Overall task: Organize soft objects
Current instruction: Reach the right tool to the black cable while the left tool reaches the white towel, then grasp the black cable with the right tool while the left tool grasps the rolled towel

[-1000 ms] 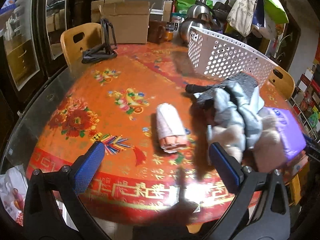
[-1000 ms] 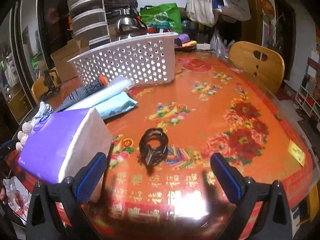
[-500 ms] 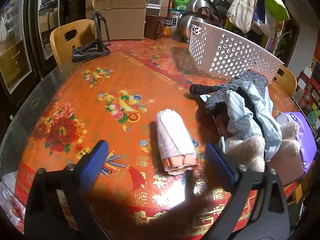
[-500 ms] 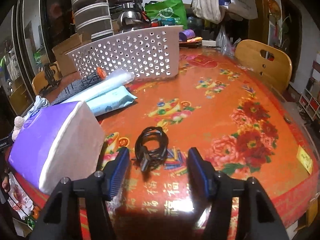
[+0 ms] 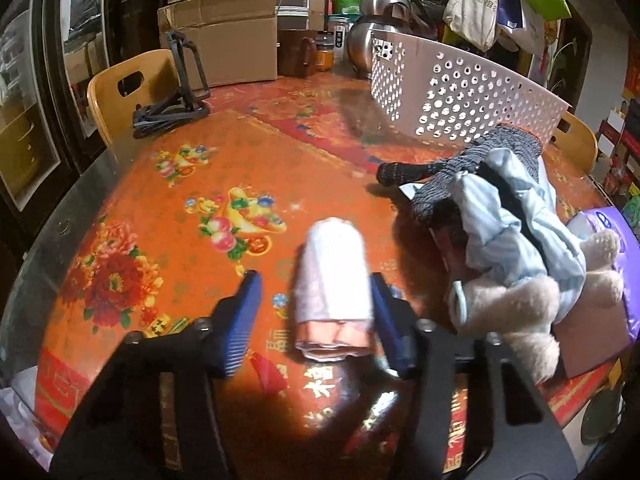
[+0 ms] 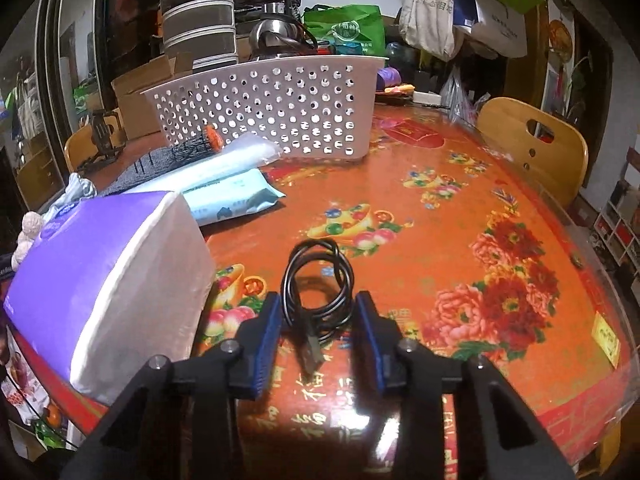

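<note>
Between closing left hand-held gripper [image 5: 314, 316] jaws, rolled towel [image 5: 334, 292], right pad touching

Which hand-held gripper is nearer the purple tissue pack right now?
Right. The right hand-held gripper, closing around the black cable, sits beside the purple tissue pack. The left hand-held gripper straddles the rolled towel, farther off.

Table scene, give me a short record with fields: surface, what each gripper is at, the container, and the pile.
surface: red flowered table
left gripper: jaws closing around rolled towel
right gripper: jaws closing around coiled black cable
container: white perforated basket, far side
pile: grey glove, blue cloth, plush toy, purple tissue pack
</note>
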A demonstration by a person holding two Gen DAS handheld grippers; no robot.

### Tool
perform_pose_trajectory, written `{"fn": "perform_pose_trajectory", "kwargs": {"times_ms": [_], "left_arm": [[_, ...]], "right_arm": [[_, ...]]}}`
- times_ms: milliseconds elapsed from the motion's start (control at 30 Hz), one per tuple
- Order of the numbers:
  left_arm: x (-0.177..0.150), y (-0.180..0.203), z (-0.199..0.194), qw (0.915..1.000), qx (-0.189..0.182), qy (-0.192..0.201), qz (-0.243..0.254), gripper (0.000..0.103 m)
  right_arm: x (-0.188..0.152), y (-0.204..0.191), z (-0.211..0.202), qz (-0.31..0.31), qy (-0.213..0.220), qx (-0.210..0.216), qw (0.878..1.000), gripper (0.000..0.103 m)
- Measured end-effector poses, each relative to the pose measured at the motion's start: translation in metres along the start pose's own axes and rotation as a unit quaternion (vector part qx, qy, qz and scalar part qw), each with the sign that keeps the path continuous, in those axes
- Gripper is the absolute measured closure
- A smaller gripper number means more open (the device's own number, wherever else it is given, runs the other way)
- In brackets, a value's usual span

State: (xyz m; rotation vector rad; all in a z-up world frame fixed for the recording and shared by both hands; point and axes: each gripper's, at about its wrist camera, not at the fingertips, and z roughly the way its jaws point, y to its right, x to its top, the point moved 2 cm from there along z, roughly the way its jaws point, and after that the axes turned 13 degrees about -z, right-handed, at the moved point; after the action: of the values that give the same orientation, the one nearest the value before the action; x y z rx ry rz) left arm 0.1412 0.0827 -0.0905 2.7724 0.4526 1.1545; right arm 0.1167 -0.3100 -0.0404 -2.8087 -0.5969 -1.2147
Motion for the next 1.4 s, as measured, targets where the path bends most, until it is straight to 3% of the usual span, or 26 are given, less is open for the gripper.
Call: {"fn": "perform_pose_trajectory", "kwargs": {"times_ms": [67, 600, 933, 1100, 1233, 1333, 1400], "left_arm": [[-0.001, 0.003, 0.000, 1.0000, -0.003, 0.001, 0.005, 0.072], [0.022, -0.009, -0.018, 0.9994, 0.008, 0.028, -0.016, 0.073], [0.102, 0.017, -0.040, 0.9976, -0.017, 0.067, 0.003, 0.078], [0.154, 0.053, -0.053, 0.9957, -0.044, 0.079, 0.022, 0.079], [0.184, 0.074, -0.048, 0.9959, -0.038, 0.076, 0.030, 0.079], [0.169, 0.065, -0.049, 0.9970, -0.033, 0.066, 0.022, 0.078], [0.140, 0.046, -0.044, 0.9989, -0.021, 0.041, 0.011, 0.077]], "right_arm": [[0.000, 0.001, 0.000, 0.001, 0.001, 0.002, 1.000, 0.067], [0.020, 0.016, -0.008, 0.013, 0.017, 0.028, 0.999, 0.067], [0.098, 0.063, -0.012, 0.003, 0.047, 0.020, 0.999, 0.067], [0.152, 0.077, -0.008, -0.006, 0.057, 0.016, 0.998, 0.067], [0.182, 0.076, -0.003, -0.014, 0.058, 0.018, 0.998, 0.067], [0.182, 0.074, -0.010, -0.010, 0.068, 0.030, 0.997, 0.067], [0.174, 0.073, -0.016, -0.008, 0.073, 0.030, 0.997, 0.067]]}}
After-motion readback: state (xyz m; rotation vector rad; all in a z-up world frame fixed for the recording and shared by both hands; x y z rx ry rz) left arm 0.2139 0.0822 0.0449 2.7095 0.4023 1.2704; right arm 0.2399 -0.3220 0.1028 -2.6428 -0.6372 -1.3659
